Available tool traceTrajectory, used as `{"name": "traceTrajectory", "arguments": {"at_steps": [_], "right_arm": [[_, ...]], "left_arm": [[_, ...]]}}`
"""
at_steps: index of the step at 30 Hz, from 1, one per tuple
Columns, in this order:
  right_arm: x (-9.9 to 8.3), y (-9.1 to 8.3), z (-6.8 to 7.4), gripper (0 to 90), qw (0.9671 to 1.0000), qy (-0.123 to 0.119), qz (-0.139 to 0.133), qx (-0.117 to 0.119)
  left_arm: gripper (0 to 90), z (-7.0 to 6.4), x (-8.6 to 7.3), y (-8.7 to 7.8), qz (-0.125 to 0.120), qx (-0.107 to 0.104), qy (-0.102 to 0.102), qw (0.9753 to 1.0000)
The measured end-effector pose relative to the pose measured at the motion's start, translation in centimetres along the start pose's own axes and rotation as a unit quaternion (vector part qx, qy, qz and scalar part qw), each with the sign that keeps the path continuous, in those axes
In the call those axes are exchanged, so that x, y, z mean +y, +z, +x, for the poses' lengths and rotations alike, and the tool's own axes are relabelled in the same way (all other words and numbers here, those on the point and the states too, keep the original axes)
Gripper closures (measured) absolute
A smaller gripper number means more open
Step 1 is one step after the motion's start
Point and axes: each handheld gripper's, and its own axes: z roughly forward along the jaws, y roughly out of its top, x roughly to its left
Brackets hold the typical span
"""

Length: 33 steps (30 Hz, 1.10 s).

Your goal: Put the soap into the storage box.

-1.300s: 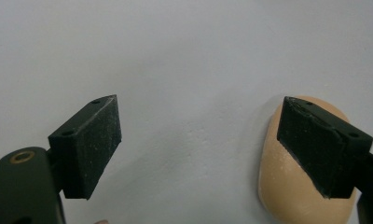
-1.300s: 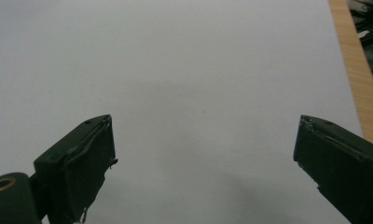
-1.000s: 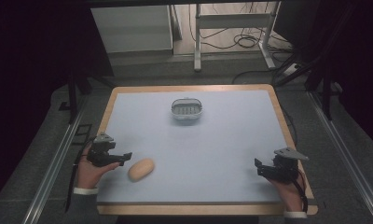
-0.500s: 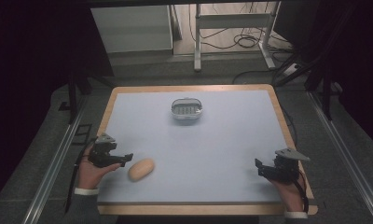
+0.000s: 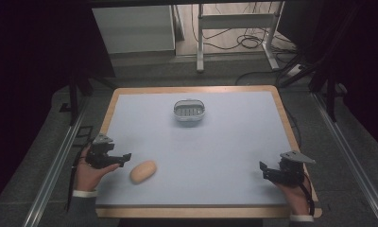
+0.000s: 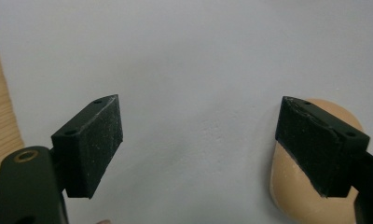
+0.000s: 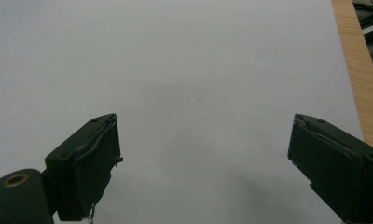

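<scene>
Black left gripper [image 6: 198, 154] gapes wide beside bread roll [image 6: 310, 186].

High view: up above the near edge, facing forward and down over the whole table [image 5: 234, 156].
Left gripper view: low and close at the near left, along its wide-set jaws, bread roll [image 6: 310, 186] beside one.
Right gripper view: low, near right, facing across the mat.
Shared: the mat; the roll [image 5: 143, 171].

Dark room; grey floor [image 5: 144, 71], white cabinet [image 5: 130, 28], cables [image 5: 244, 42].
</scene>
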Motion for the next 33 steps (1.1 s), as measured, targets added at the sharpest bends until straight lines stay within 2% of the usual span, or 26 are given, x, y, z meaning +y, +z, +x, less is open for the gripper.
{"name": "traceTrajectory", "arguments": {"at_steps": [5, 9, 21, 33], "right_arm": [[0.1, -0.3, -0.2, 9.2, 1.0000, -0.001, -0.005, -0.005], [0.2, -0.5, -0.1, 9.2, 1.0000, -0.002, -0.007, -0.006], [0.0, -1.0, -0.3, 9.2, 0.9998, -0.003, -0.010, -0.016], [0.0, -1.1, -0.3, 9.3, 0.9998, -0.004, -0.009, -0.018]], "left_arm": [[15.2, 0.0, 0.0, -0.3, 0.010, -0.004, 0.007, 0.9999], [15.3, -0.2, 0.3, -0.7, 0.027, -0.008, 0.020, 0.9994], [17.7, -1.0, 1.8, -2.1, 0.040, -0.026, 0.056, 0.9973], [20.3, -2.2, 2.5, -2.4, 0.056, -0.040, 0.075, 0.9948]]}}
